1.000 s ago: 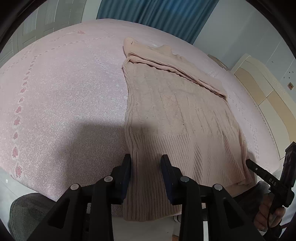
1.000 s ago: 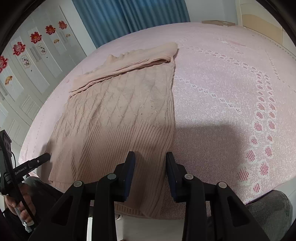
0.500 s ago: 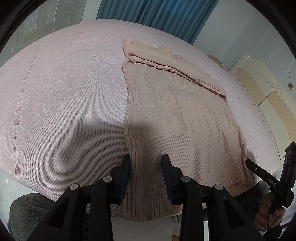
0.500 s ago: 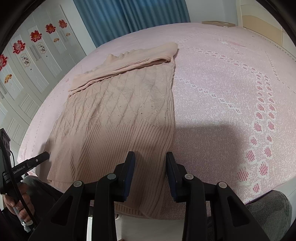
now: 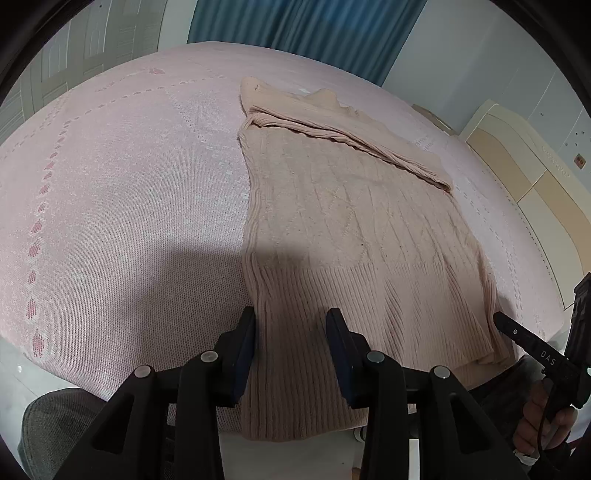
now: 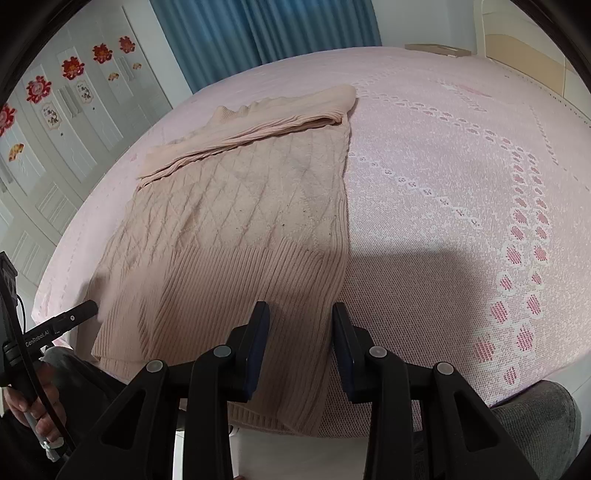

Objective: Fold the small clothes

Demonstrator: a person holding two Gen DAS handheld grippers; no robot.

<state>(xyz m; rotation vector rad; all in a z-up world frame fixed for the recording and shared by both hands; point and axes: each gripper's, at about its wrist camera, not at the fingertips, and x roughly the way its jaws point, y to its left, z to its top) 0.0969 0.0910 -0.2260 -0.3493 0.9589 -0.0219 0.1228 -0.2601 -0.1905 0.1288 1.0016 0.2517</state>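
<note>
A beige knitted sweater (image 5: 354, 229) lies flat on the pink bed, its sleeves folded across the far end and its ribbed hem hanging over the near edge. It also shows in the right wrist view (image 6: 240, 229). My left gripper (image 5: 291, 317) is open and empty, just above the hem's left corner. My right gripper (image 6: 300, 314) is open and empty, just above the hem's right corner. Each gripper shows at the edge of the other's view.
The pink patterned bedspread (image 5: 122, 206) covers the bed around the sweater, also seen in the right wrist view (image 6: 461, 206). Blue curtains (image 5: 295, 29) hang behind. A cream headboard (image 5: 524, 173) stands to the right. Grey-trousered knees (image 6: 535, 417) are at the bed's near edge.
Both grippers have edged slightly forward over the hem. The sweater has not moved and both grippers stay open.
</note>
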